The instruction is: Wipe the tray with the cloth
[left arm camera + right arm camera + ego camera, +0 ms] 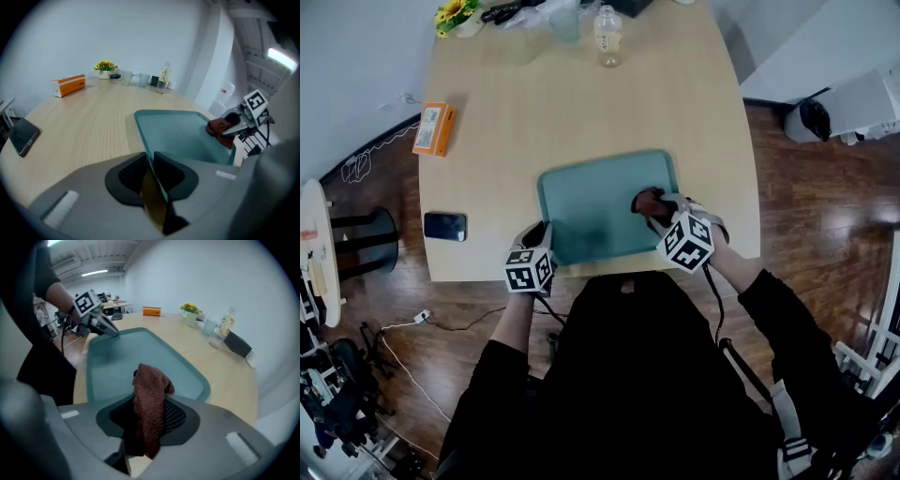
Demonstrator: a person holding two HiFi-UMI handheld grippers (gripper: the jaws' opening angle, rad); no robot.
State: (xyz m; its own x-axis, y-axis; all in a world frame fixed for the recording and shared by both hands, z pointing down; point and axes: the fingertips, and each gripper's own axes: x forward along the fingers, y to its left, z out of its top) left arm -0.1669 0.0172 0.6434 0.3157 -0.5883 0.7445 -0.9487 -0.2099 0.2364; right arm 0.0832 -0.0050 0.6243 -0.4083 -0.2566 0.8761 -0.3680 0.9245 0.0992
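Head view: tray pinned, cloth over its right side, wiping in hand

Head view showed you at the near edge of the table (581, 103), with the teal tray (595, 202) lying flat in front of you. Your left gripper (540, 234) had its jaws almost together on the tray's near-left rim. The left gripper view showed the thin wall pinched between the pads. Your right gripper (652, 204) was clamped on the reddish-brown cloth (149, 394), with a bunched fold between the jaws and a loose end reaching past them. The cloth sat over the tray's right part, near the right rim. I could not tell whether it was pressing on the tray floor.

I judged the step in hand to be the wipe itself, since the cloth was gripped, the tray was steadied and the cloth was over the tray. The pictures did not show how much of the floor was done.

The next move called for bringing the cloth low enough that fabric, not jaw, met the tray. You then needed to sweep it toward the left side, with a firm left clamp so the tray could not slide.
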